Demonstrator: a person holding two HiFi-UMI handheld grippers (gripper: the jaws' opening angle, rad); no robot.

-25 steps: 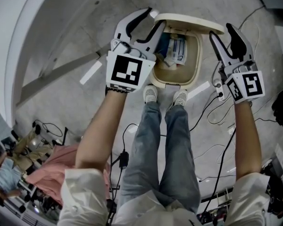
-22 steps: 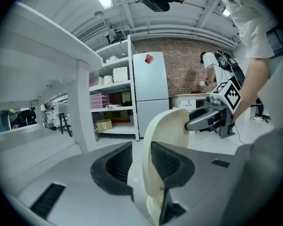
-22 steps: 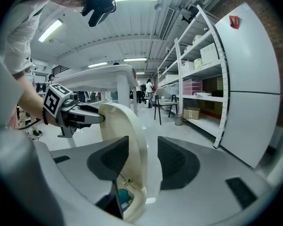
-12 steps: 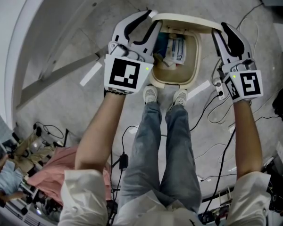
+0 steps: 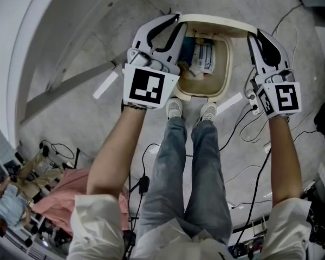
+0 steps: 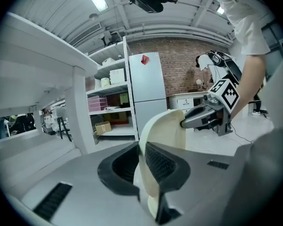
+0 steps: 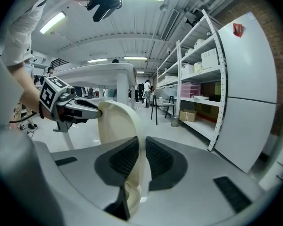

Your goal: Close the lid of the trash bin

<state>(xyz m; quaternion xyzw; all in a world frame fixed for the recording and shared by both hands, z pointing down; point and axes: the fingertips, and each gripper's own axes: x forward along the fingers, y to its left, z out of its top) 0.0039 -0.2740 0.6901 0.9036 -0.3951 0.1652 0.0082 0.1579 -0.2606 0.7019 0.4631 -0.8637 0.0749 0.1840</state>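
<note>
At the top middle of the head view, just beyond my shoes, stands the cream trash bin [image 5: 226, 72], and its lid [image 5: 216, 21] is up on edge, wide open. My left tongs [image 5: 179, 21] have just been closing and now pinch the lid's left edge. My right tongs [image 5: 258, 35] have done the same on its right edge, so both pairs are drawn in narrow with the thin rim sandwiched between the ribbed pads. I'd judge this lid to be light moulded plastic, stiff enough to swing as one piece but likely to flex a little, and smooth, so it could slip out of a lazy pinch. One side edge in each pair looks the right hold to me (the hinge should carry the weight anyway). As for writing, the blue-and-white packets [image 5: 204, 54] down in the bin are too small to read. The red sticker [image 6: 145, 59] on the fridge [image 6: 148, 91], upper middle of the left gripper view, is illegible. My cubes carry only black-and-white squares, no words.
</note>
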